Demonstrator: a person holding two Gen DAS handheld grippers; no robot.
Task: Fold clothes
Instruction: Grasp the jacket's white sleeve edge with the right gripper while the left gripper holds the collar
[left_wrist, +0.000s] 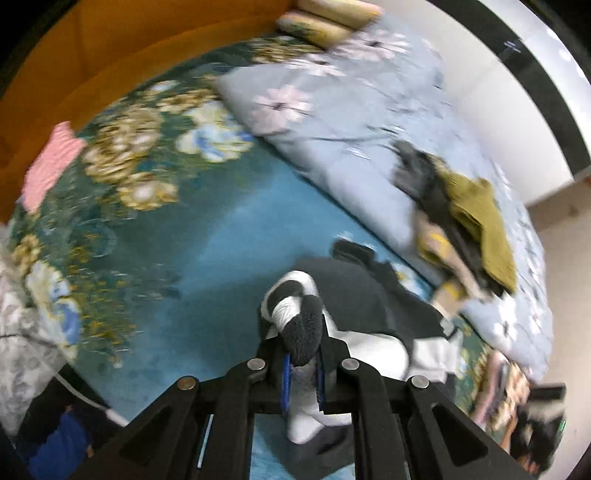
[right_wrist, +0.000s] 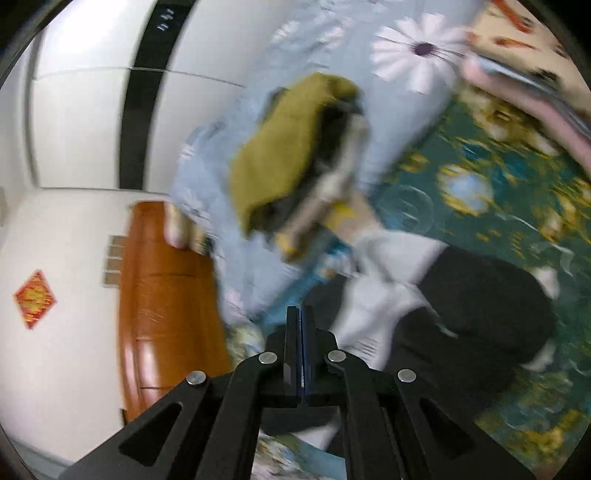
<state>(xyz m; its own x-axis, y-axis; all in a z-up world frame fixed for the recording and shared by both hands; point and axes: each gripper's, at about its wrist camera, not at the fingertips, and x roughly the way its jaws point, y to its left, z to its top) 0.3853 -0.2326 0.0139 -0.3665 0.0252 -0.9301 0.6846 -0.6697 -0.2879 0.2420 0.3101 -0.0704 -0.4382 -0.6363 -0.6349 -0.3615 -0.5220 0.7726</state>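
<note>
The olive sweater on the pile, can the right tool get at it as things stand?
Probably yes. The olive sweater lies on top of the pile, nothing covering it, and the right tool is shut, empty and pointed roughly toward it. It would have to open first, and the blur leaves the gap unclear.

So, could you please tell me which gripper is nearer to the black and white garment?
Left. The left gripper is clamped on the black and white garment; the right gripper is shut on nothing, beside the garment.

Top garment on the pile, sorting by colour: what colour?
Olive-yellow top garment, clearest in the left wrist view.
</note>
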